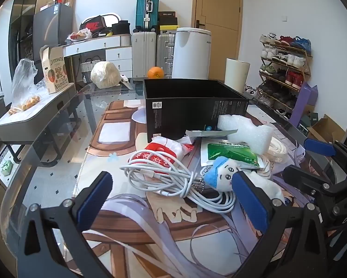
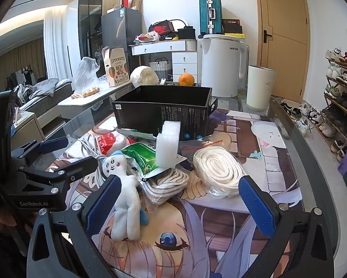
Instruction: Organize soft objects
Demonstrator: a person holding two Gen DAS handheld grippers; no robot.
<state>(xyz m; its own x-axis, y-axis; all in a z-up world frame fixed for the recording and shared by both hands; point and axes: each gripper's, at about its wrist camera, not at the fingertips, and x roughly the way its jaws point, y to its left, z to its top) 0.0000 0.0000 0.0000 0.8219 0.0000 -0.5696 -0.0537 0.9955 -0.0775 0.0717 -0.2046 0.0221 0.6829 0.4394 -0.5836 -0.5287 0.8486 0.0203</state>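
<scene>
So the counter point(image 2: 296, 143) is a glass top with a big anime-print mat point(image 2: 173, 236) over it, and everything is heaped around the middle. Biggest thing is the black box point(image 1: 192, 108), open on top, standing at the far side of the heap. In front of it is the soft stuff: a flat coil of cream strap point(image 2: 217, 169) in a clear bag on the right, a bundle of white rope point(image 2: 166, 185) just beside it, and a tangled white cable point(image 1: 173, 180) on the left, partly lying over a red and white pouch point(image 1: 159, 155). A chunk of white foam point(image 2: 167, 146) stands upright on a green packet point(image 2: 141, 157), right against the box wall.

The little plush doll point(image 2: 124, 192), white with a blue hat, lies at the near edge of the heap, head toward the box and legs toward the cameras. It's right up against the left pad of the right tool point(image 2: 180, 203), inside the gap. Looks like it's touching that pad, but I can't say for sure from this angle.

Both tools are released, fingers wide apart, nothing gripped. The left tool point(image 1: 171, 197) hovers over the cable, with the doll's head next to its right finger. An orange point(image 1: 155, 72) sits on the counter behind the box.
</scene>
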